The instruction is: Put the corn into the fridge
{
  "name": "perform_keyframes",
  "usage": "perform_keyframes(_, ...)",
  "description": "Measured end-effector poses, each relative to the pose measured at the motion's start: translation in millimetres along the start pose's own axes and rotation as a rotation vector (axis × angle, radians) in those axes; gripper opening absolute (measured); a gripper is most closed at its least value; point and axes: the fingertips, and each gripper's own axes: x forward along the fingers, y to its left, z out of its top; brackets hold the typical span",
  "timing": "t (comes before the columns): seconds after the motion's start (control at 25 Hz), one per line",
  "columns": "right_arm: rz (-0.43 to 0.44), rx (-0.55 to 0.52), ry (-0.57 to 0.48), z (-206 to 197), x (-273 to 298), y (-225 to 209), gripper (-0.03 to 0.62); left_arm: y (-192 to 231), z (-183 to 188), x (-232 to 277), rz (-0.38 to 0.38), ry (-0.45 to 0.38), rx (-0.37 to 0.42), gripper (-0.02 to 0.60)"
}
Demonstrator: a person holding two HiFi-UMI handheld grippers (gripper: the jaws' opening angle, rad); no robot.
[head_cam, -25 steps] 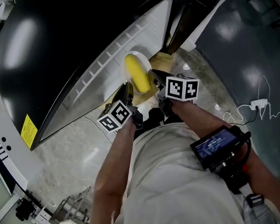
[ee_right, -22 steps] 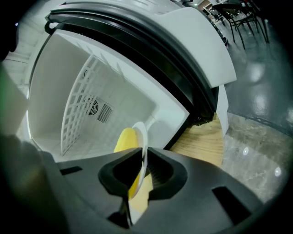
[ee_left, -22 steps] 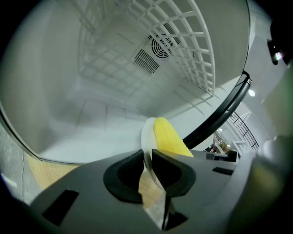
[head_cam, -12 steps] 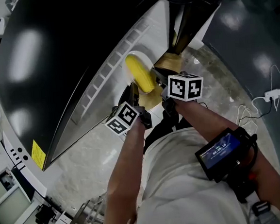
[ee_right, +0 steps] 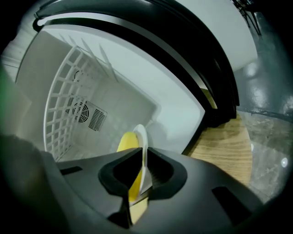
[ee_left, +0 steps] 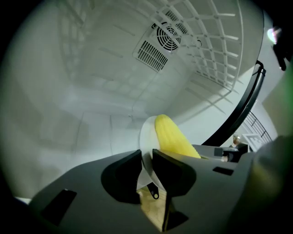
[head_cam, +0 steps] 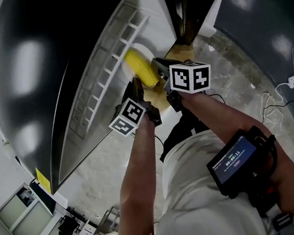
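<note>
Below us is a speckled stone floor (head_cam: 105,164), and ahead the fridge (ee_left: 82,96) stands open, its white cavity holding only a wire rack (ee_left: 215,45) and a fan grille (ee_left: 161,42) on the fridge's back wall. The corn (head_cam: 141,70) lies on a white plate (ee_left: 146,137) carried at the mouth of the fridge, and we judge it is not yet set down inside. The left hand-held gripper (ee_left: 146,157) is clamped on one side of the plate's rim, and the right hand-held gripper (ee_right: 142,161) pinches the opposite side. To do this well, we should move both grippers as one and keep the plate level so the corn cannot roll off. We should carry it deep into the fridge, clear of the rack, and part the jaws only once the plate rests on the fridge's bottom.
</note>
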Motion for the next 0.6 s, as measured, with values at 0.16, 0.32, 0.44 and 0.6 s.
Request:
perform_keyframes(0.16,-0.003,-0.011,0.005,3,12,0,0.038,5,8,9,0.063,0.007,0.048,0.058)
perform_keyframes(0.32,-0.023,-0.017,0.012,3,25,-2,0.038,14,14,18,0.103,0.016,0.109,0.064)
perform_keyframes(0.44,-0.035,-0.024,0.017,4,31,-2,0.038,17,19,23,0.127,0.027,0.152,0.069)
perform_keyframes(0.6,-0.047,-0.058,0.033,4,41,1,0.038,25,27,28,0.164,0.032,0.2,0.074)
